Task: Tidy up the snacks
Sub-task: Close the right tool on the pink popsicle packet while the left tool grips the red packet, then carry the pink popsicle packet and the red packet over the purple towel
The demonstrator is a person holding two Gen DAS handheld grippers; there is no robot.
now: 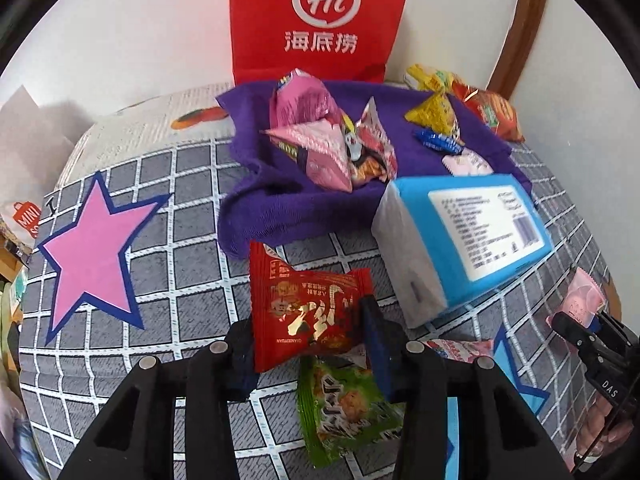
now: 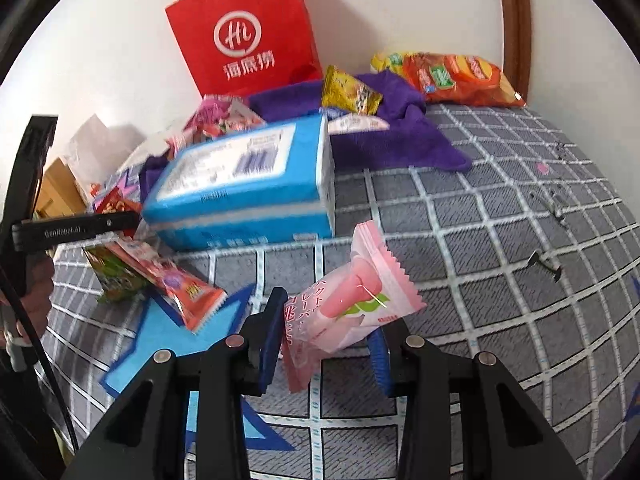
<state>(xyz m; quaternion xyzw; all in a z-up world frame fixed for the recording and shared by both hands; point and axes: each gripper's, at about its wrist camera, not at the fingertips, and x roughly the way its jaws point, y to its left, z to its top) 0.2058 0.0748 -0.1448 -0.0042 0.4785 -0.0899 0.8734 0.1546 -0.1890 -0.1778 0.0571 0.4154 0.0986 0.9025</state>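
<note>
My left gripper (image 1: 310, 330) is shut on a red snack packet (image 1: 308, 300) and holds it just above the checked bedspread (image 1: 192, 184). Under it lies a green snack packet (image 1: 344, 404). My right gripper (image 2: 328, 332) is shut on a pink snack packet (image 2: 360, 292), lifted off the bedspread (image 2: 460, 240). In the left wrist view the right gripper (image 1: 580, 328) shows at the right edge with the pink packet (image 1: 582, 300). A purple cloth (image 1: 280, 208) further back carries several snack packets.
A blue tissue pack (image 1: 480, 228) lies between the cloth and my grippers. A red paper bag (image 1: 320, 20) stands against the wall. A pink star (image 1: 92, 248) and a blue star (image 2: 192, 344) mark the bedspread. An orange-red packet (image 2: 180, 288) lies by the blue star, and a chips bag (image 2: 456, 76) at the back.
</note>
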